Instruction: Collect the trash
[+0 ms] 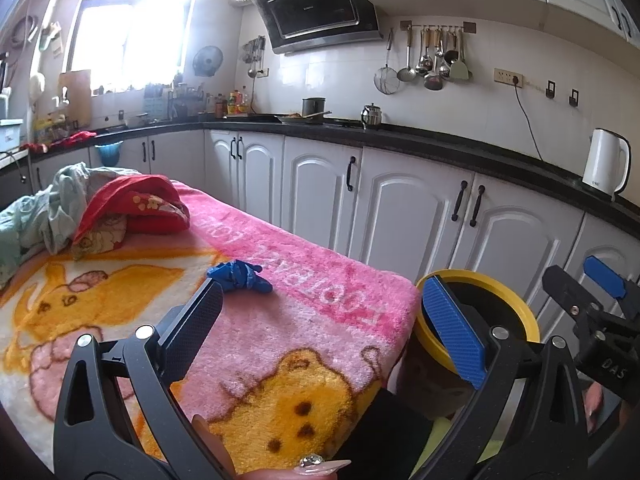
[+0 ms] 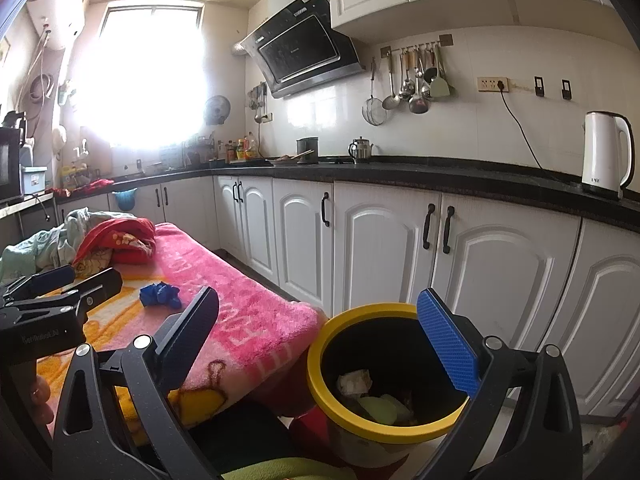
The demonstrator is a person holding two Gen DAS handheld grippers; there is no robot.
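At the far left of the desk a heap of clothes (image 1: 60,204) lies piled, pale green fabric against a red bundle (image 1: 136,208), on a pink and yellow cartoon blanket (image 1: 280,280) that covers the whole top. Further right, near the middle of the blanket and apart from the heap, sits a crumpled blue glove (image 1: 239,276), the one loose piece of trash on the desk; in the right wrist view the same blue glove (image 2: 160,294) lies beyond the dark finger of the right gripper.

The left gripper (image 1: 320,328) hangs over the near end of the blanket with its jaws spread wide and nothing between them; the glove lies ahead of its dark left finger, not touched. A hand with a long decorated nail (image 1: 320,466) shows at the bottom edge of that view.

Right of the desk's corner, lower down and just beside the blanket's hanging edge, stands a bin with a yellow rim (image 2: 320,380). Inside it lie crumpled paper and pale green scraps. The right gripper (image 2: 340,340) is held above the bin, its jaws also wide apart and empty, its blue finger over the bin's right rim.

Behind runs a row of white cabinets (image 2: 380,248) under a black counter, with a white kettle (image 2: 606,152) at the far right.
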